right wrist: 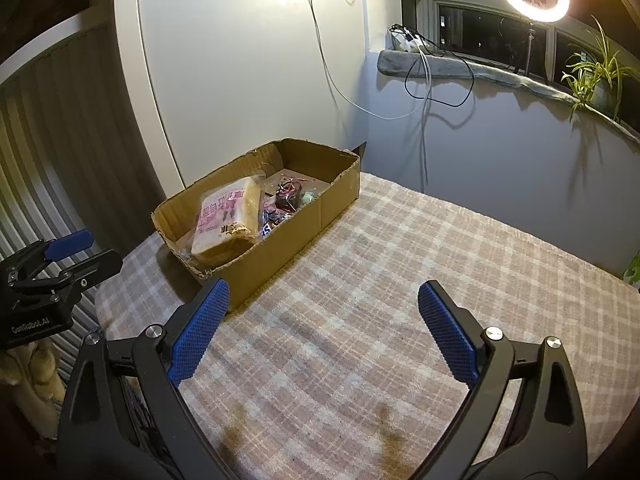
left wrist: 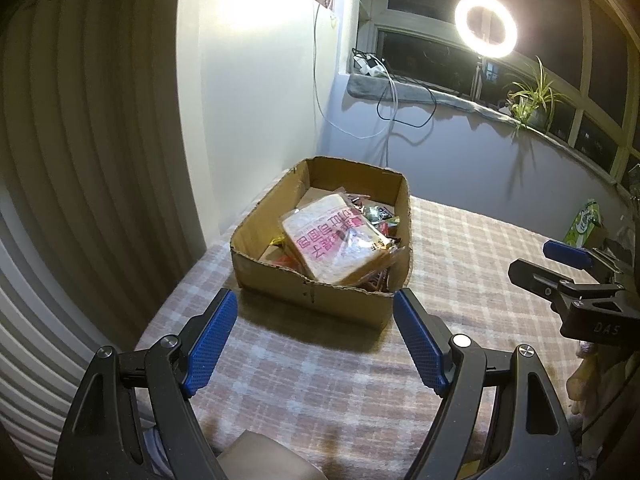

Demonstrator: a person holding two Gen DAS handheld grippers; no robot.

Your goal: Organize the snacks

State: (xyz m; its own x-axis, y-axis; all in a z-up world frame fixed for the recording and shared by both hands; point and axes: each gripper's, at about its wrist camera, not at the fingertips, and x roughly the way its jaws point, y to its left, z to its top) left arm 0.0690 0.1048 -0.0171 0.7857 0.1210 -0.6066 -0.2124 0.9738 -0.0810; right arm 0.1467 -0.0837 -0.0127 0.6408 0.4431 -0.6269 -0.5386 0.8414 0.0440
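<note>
Tongs [left wrist: 316,312] agape, box [left wrist: 280,286] holding bread [left wrist: 336,246]

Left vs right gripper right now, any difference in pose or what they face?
The left gripper points at the cardboard box, its fingertips near the box's front wall; the right gripper faces mostly bare plaid cloth, the box off its left finger. Both are open and empty.
</note>
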